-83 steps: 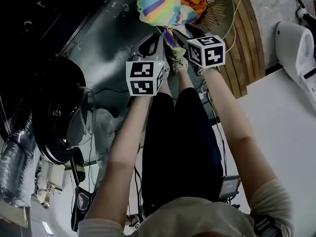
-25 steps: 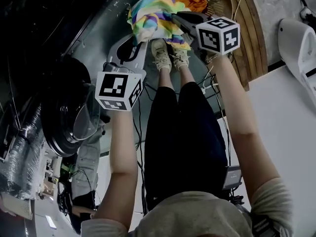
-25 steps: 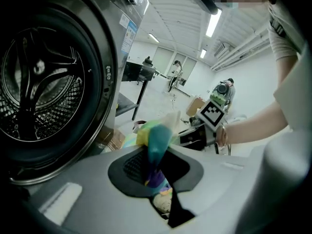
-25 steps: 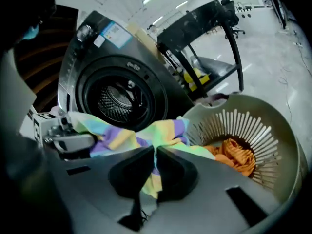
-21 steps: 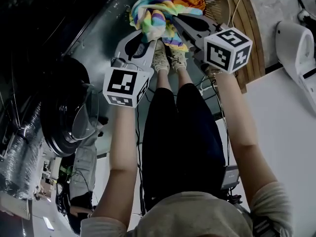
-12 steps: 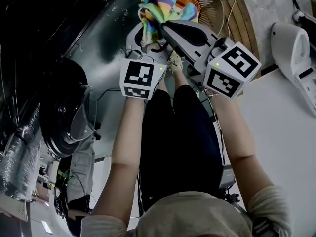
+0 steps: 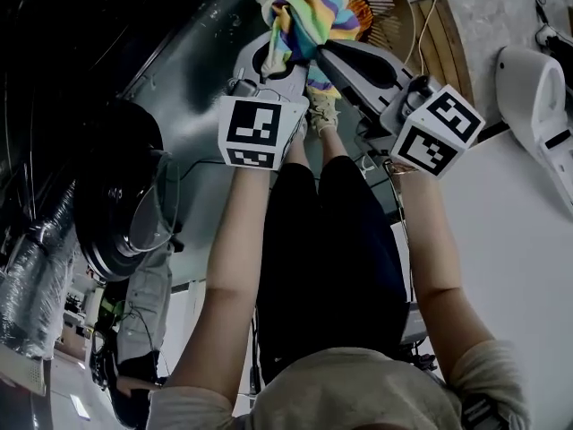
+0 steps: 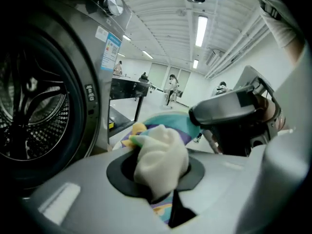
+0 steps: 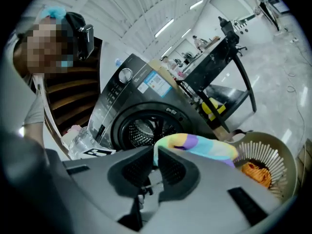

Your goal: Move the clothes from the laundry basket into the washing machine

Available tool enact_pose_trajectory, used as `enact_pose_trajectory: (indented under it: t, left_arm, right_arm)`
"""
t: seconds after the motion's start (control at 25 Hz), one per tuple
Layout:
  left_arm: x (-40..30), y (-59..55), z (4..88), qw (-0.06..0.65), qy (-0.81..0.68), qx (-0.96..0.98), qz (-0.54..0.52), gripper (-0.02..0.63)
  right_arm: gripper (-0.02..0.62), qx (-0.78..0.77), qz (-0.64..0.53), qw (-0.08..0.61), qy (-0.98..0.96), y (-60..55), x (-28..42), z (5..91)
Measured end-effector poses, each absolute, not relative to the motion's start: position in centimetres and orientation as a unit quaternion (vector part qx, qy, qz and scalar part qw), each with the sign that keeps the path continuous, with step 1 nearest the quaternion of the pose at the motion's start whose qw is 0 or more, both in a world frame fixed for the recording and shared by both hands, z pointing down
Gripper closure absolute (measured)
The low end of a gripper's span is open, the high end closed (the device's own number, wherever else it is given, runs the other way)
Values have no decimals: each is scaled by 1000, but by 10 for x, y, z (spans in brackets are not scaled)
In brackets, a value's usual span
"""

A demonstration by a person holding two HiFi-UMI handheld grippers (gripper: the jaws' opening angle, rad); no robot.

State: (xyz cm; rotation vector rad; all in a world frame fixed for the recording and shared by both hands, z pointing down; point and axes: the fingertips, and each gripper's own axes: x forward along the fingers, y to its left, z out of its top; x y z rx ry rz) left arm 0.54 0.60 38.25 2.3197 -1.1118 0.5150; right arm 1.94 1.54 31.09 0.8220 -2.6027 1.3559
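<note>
Washer [image 9: 142, 125] behind, cloth [image 7: 309, 9] in right tool [image 9: 156, 155], left tool [image 8: 163, 179] closing on it

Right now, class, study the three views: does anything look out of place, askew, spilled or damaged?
Nothing stands out. The striped garment hangs bunched between the right gripper, shut on it, and the left gripper, whose jaws are closing on it. The washer door stands open; an orange garment lies in the basket.

striped cloth [image 7: 309, 12] raised off basket [image 7: 398, 21]; left gripper [image 7: 279, 50] fingers [image 8: 68, 199] closing on it
</note>
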Motion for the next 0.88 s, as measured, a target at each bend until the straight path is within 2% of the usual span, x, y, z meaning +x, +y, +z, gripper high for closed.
enact_pose_trajectory:
  t: [0.28,0.56,0.88]
  left_arm:
    - [-97,-20,383,207,-559,783,178,537]
    - [-190,-40,425,217,-658,699,177,537]
    - [-241,-110,481,229,-657,690,197,537]
  right_arm:
    - [578,263,461,70,-844,22,7,337]
    - [578,239,486,85,-836,34,-24,364]
    - [580,225,516,71,-823,36,-38,392]
